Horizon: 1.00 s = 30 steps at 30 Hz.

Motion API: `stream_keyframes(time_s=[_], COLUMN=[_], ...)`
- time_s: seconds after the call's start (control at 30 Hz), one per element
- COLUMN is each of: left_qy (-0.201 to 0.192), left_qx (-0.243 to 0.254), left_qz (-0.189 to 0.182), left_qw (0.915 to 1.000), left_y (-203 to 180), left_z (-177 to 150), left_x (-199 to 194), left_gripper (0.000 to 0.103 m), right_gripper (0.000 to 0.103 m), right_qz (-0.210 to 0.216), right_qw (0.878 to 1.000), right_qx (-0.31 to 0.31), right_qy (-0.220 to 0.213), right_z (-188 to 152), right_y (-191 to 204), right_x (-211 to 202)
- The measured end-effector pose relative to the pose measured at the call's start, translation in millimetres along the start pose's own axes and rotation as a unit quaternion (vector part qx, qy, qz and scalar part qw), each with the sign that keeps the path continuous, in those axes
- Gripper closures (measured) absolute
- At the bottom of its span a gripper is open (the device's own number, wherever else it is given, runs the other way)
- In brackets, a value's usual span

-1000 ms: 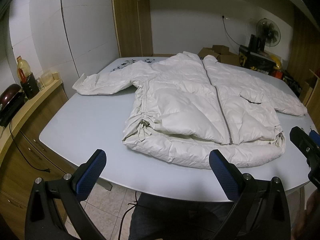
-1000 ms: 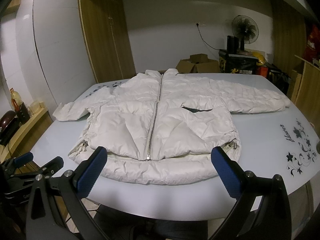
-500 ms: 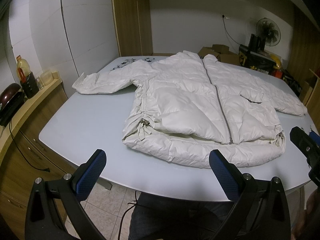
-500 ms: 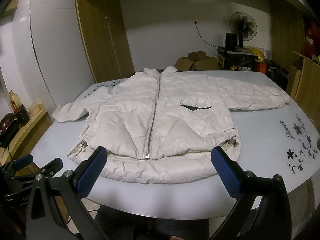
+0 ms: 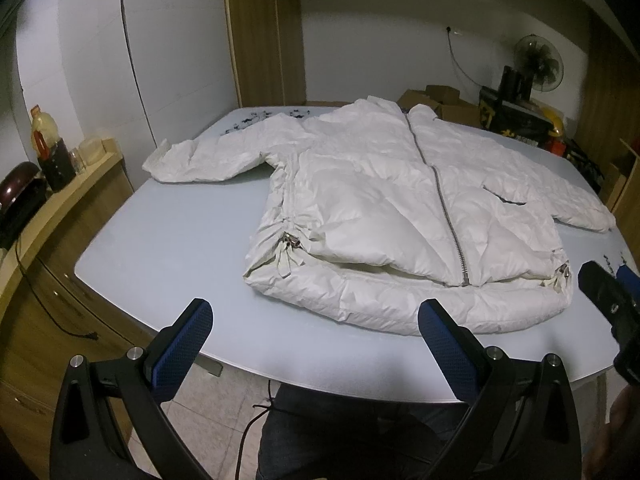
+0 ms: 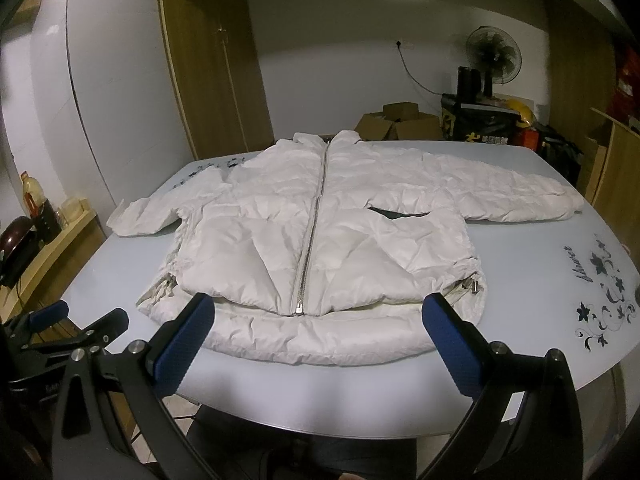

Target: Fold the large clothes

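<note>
Lying flat, zipped, the white jacket (image 5: 404,216) spans the table (image 5: 168,256), hem at near edge, collar far. Left gripper (image 5: 314,326) and right gripper (image 6: 318,320) hover wide open, empty, just short of hem; right nearer centre.

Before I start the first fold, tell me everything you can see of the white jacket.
The white jacket is a puffy, quilted piece with slightly glossy fabric. It lies flat, front up, on the pale blue table, zipped closed by a metal zipper, collar at the far edge, hem near the grippers. Both sleeves spread sideways. One chest pocket gapes dark. Drawcord toggles gather each hem side. Neither gripper touches it.
</note>
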<state>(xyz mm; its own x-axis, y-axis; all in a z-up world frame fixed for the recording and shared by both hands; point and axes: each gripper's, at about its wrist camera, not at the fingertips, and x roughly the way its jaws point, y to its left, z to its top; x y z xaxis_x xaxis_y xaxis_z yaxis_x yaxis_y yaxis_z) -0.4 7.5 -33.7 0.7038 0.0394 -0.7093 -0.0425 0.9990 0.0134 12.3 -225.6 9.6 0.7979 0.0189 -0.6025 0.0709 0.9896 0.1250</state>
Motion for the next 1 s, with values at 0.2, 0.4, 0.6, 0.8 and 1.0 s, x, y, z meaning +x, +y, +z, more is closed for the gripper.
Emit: stream_keyframes(time_s=[0.2,0.4,0.6,0.8,1.0], left_qy=[0.071,0.056,0.081,0.107,0.142], left_qx=[-0.156,-0.344,-0.469,-0.505,-0.524], left_qz=[-0.222,-0.222,-0.233,-0.252,-0.281], left_qw=[0.9598,0.9106,0.848,0.8188,0.7917], left_y=[79,223,340,373,355], left_z=[23,69,107,126,137], left_x=[66,140,240,309,362], left_gripper=[0.0,0.0,0.0,0.0,0.001], right_gripper=[0.0,0.0,0.0,0.0,0.0], right_qz=[-0.006,-0.016,-0.018,-0.017,-0.017], right_qw=[0.999,0.999,0.998,0.995,0.993], right_qx=[-0.011,-0.005,0.01,0.01,0.009], right_qy=[0.03,0.052,0.067,0.099,0.115], right_z=[-6,0,13,13,12], right_y=[3,-9,-13,-8,-4], right_x=[28,61,94,122,135])
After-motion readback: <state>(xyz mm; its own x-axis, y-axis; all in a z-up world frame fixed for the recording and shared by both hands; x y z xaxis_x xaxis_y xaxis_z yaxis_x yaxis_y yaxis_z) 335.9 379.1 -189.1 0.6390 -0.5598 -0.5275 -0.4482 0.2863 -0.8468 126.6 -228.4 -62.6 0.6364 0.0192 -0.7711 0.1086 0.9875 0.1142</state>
